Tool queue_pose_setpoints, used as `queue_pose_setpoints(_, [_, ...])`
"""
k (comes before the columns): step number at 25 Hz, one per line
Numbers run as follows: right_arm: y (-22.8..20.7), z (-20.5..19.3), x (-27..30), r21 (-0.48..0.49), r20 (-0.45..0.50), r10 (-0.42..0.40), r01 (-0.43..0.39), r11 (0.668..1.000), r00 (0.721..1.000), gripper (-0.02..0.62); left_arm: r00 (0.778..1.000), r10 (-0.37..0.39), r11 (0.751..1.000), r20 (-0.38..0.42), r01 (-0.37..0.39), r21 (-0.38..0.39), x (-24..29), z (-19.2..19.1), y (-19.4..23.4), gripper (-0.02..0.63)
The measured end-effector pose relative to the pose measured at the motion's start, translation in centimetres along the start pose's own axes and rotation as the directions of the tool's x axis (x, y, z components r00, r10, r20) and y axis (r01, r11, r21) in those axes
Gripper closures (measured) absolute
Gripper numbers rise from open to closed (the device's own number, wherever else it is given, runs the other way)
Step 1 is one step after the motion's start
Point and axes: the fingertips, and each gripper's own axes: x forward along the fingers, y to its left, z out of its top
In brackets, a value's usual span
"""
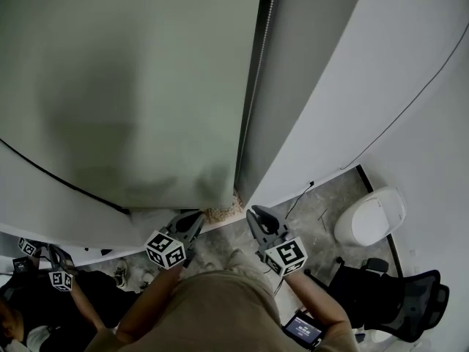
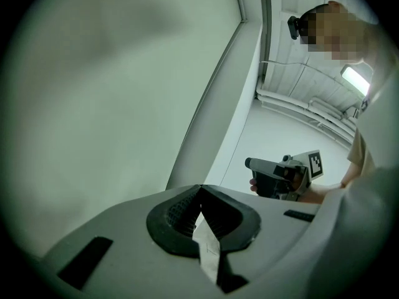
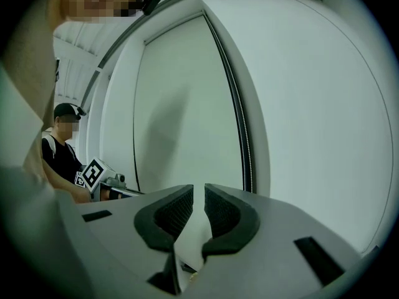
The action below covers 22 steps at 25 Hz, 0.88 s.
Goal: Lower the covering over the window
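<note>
Window covering (image 1: 132,86) ahead at left, bead chain (image 1: 265,46) along its right edge, left tongs (image 1: 193,224) and right tongs (image 1: 259,215) side by side below its bottom edge, office chair (image 1: 399,295) on the floor (image 1: 311,211) at far right.

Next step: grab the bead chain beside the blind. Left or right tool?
Right, probably. The right tool has its jaws slightly apart, empty, and the bead chain hangs just ahead, a little to their right. The left tool is shut and faces the blind.
</note>
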Motion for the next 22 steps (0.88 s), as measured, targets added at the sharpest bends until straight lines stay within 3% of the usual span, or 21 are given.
queue_pose_setpoints(9, [-4.0,2.5,-0.2,-0.006,0.015,0.061,-0.061,0.998,0.998,0.551,1.0,0.027,1.0,-0.011,-0.027,0.002,4.4,2.0,-1.3,0.591])
queue_pose_setpoints(22, [-7.8,0.4,-3.2,0.011,0.0,0.075,-0.075,0.997,0.997,0.551,0.999,0.036,0.999,-0.027,-0.037,-0.012,8.4,-1.0,-4.0,0.591])
